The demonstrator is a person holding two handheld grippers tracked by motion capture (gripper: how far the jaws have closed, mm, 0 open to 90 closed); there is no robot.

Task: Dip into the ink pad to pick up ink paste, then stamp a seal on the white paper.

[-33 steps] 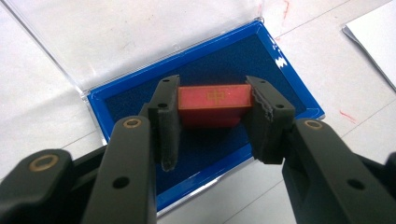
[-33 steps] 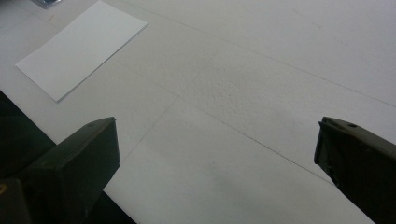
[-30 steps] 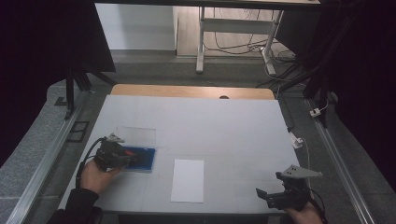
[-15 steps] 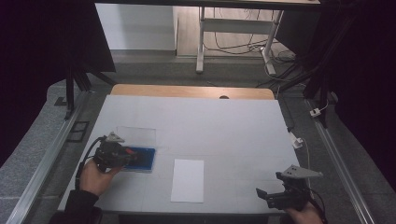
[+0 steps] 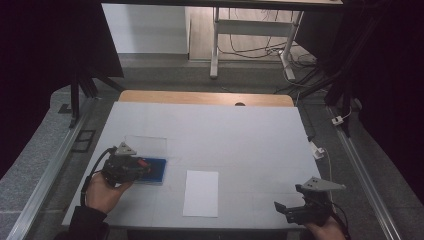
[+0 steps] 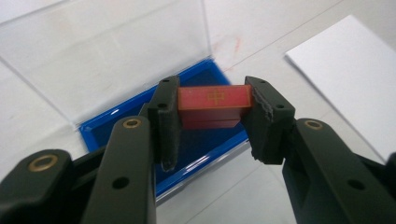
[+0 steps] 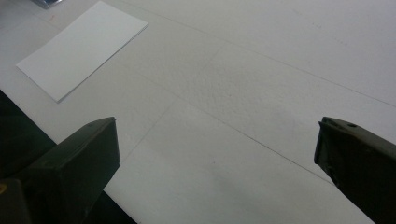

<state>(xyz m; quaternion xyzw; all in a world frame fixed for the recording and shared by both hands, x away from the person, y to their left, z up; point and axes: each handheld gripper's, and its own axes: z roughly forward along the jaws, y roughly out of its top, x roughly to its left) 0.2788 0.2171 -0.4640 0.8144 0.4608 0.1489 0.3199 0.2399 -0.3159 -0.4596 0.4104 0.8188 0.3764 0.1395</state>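
Left claw point(image 6: 212, 109) clamped on red block point(image 6: 214, 101) over blue case point(image 6: 196, 149), seemingly empty, right claw point(image 7: 215, 154) apart.

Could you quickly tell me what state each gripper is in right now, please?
Left gripper: closed on the red block, above the blue case.
Right gripper: open, holding nothing.

Left claw point(image 6: 212, 112) lifted red block point(image 6: 214, 103) slightly above blue case point(image 6: 116, 123).
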